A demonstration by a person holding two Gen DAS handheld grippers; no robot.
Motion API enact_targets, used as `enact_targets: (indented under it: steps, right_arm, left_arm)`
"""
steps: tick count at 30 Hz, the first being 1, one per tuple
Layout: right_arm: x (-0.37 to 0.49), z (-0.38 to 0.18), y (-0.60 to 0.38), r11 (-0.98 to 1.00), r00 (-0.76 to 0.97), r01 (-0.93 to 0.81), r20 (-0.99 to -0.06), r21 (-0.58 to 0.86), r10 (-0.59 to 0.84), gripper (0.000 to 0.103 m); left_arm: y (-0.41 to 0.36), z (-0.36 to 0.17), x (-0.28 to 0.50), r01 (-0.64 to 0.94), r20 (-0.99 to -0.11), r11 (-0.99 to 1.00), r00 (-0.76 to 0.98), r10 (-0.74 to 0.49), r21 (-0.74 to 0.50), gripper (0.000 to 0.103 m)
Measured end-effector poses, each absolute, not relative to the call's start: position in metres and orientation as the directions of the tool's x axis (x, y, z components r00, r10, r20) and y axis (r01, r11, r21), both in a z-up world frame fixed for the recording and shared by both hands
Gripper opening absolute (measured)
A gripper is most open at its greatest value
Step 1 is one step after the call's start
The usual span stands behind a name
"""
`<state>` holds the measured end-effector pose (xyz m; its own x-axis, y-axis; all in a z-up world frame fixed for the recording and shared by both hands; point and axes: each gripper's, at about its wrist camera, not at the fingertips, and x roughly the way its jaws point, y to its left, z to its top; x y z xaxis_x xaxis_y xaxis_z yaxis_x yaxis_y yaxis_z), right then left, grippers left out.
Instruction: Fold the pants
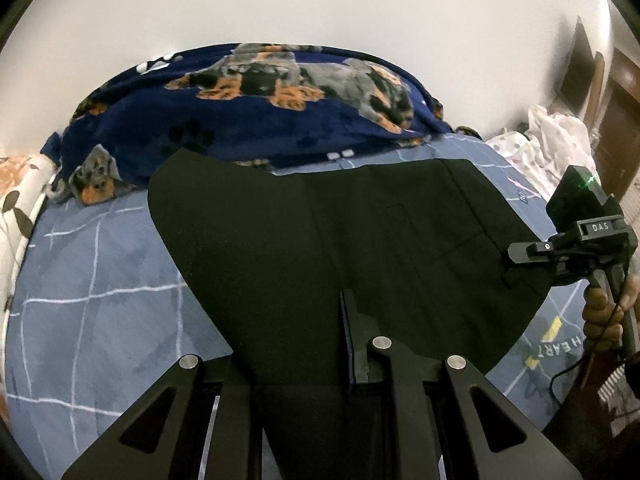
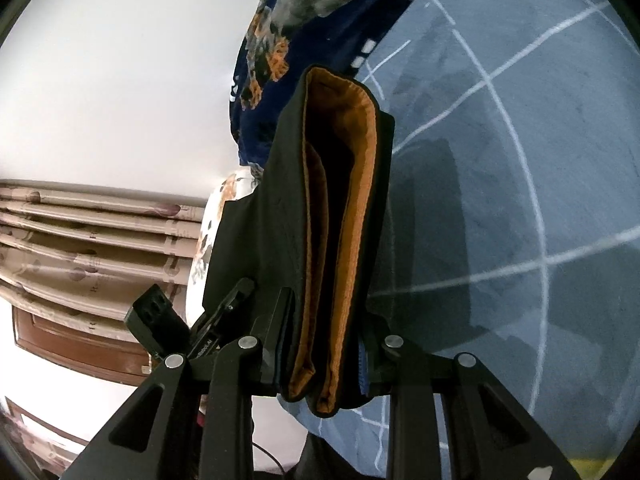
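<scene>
Black pants (image 1: 320, 248) lie spread over the blue checked bedsheet (image 1: 100, 280). My left gripper (image 1: 304, 340) is shut on the pants' near edge; only its right finger (image 1: 352, 340) shows, the other is under the cloth. My right gripper (image 1: 516, 252) holds the pants' right edge in the left wrist view. In the right wrist view the right gripper (image 2: 324, 340) is shut on the pants' waistband (image 2: 340, 220), lifted off the bed, with the orange lining showing inside. The left gripper (image 2: 224, 312) appears at lower left, on the same cloth.
A navy dog-print blanket (image 1: 260, 104) is bunched along the far side of the bed. A floral pillow (image 1: 20, 200) lies at the left, white dotted cloth (image 1: 552, 136) at the right. A brown wooden door (image 1: 624, 120) and white wall stand behind.
</scene>
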<state>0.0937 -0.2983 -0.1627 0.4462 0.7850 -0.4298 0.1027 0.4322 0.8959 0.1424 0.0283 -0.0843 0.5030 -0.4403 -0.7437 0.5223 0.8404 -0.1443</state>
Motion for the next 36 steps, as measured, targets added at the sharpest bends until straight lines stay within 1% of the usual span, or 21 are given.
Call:
enact_targets:
  steps: [13,18,24,36]
  right_arm:
    - [0.167,-0.164,-0.273,0.433,0.422,0.062,-0.417,0.899,0.805,0.025]
    - [0.193,-0.169,-0.266,0.434,0.417,0.054,-0.415,0.899,0.809,0.025]
    - [0.213,-0.172,-0.265,0.431,0.42,0.049,-0.411,0.901,0.809,0.025]
    - [0.242,-0.19,-0.265,0.427,0.43,0.065,-0.411,0.902,0.804,0.025]
  left_arm:
    - [0.058,-0.092,0.207,0.438,-0.737,0.887,0.549,-0.393,-0.147,0.016]
    - [0.063,-0.098,0.229,0.422,-0.743,0.897,0.559,-0.369,-0.128,0.016]
    - [0.065,-0.105,0.251,0.415,-0.744,0.902,0.566,-0.356,-0.116,0.016]
    - [0.073,-0.135,0.28,0.391,-0.759,0.912,0.555,-0.34,-0.123,0.016]
